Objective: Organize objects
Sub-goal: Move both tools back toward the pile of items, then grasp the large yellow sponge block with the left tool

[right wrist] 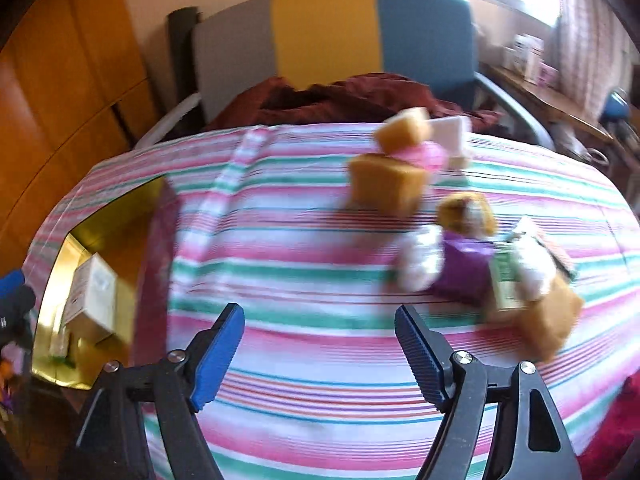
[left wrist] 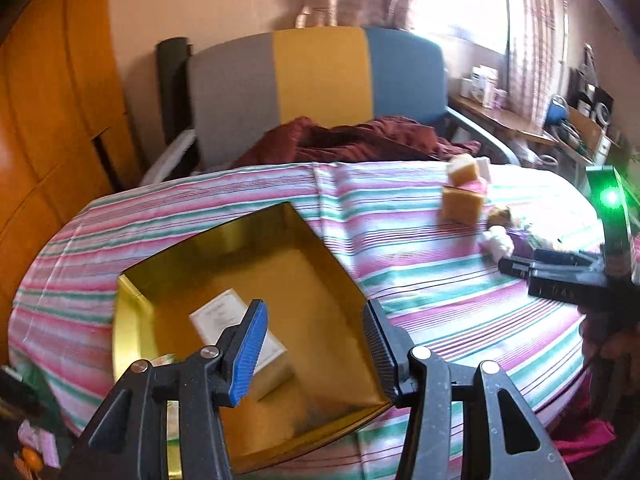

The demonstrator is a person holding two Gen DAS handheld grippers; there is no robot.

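A gold box [left wrist: 320,280] lies open on the striped bedsheet [left wrist: 400,208], with a white carton [left wrist: 224,316] inside. My left gripper [left wrist: 316,344] is open above the box, empty. My right gripper [right wrist: 320,340] is open and empty above the sheet [right wrist: 304,240]; it also shows in the left wrist view [left wrist: 520,268] at the right. A pile of small things lies ahead right of it: tan sponge blocks [right wrist: 384,184], a pink item [right wrist: 420,156], a white block [right wrist: 452,132], a purple packet [right wrist: 464,268] and a white fluffy piece [right wrist: 420,260]. The gold box [right wrist: 60,280] sits at the far left.
A grey, yellow and blue chair back [left wrist: 320,80] stands behind the bed with a maroon cloth [left wrist: 352,136] on it. An orange wooden wardrobe [left wrist: 52,120] is at the left. A cluttered desk [left wrist: 520,120] stands at the right by the window.
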